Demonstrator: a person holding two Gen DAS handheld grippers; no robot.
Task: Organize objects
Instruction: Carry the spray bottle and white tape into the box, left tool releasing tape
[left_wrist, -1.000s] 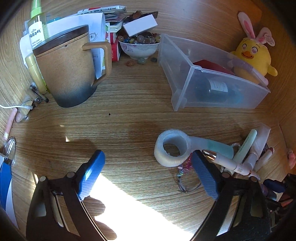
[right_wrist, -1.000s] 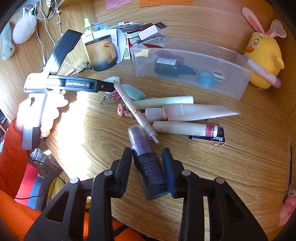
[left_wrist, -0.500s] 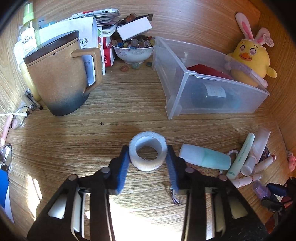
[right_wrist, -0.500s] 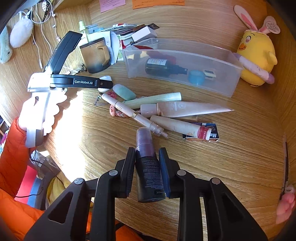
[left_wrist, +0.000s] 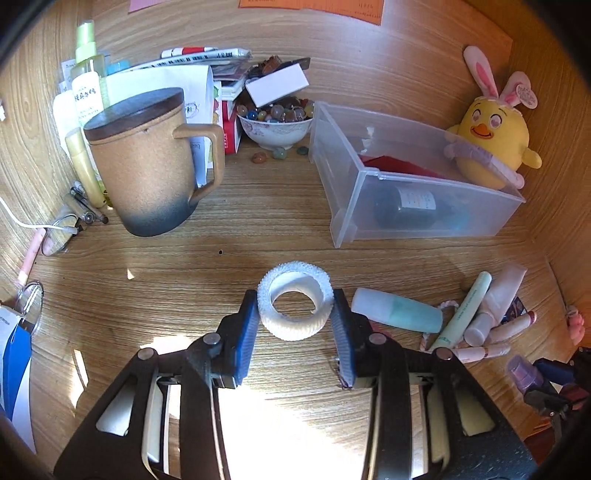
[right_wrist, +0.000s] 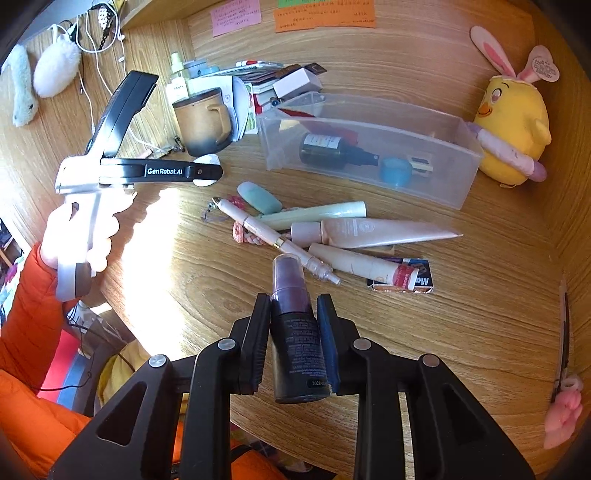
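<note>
A white fabric tape roll (left_wrist: 294, 325) sits between the blue pads of my left gripper (left_wrist: 295, 301), which is shut on it close to the wooden desk. In the right wrist view that left gripper (right_wrist: 208, 171) is held by a hand in an orange sleeve, with the roll (right_wrist: 207, 159) at its tip. My right gripper (right_wrist: 293, 301) is shut on a dark spray bottle (right_wrist: 297, 343) with a purple cap, cap pointing forward. A clear plastic bin (left_wrist: 334, 173) (right_wrist: 424, 194) at the back right holds a dark bottle (right_wrist: 325, 149) and a blue cap.
A lidded tan mug (left_wrist: 147, 173), a bowl of beads (left_wrist: 275, 127) and stacked papers stand at the back left. A yellow plush chick (right_wrist: 511, 122) sits beside the bin. A teal bottle (left_wrist: 397, 309), tubes (right_wrist: 369, 232) and a pen lie in front of the bin.
My left gripper moved right onto the white roll and closed on it. My right gripper tightened on the dark spray bottle, which now stands straighter between the fingers.
</note>
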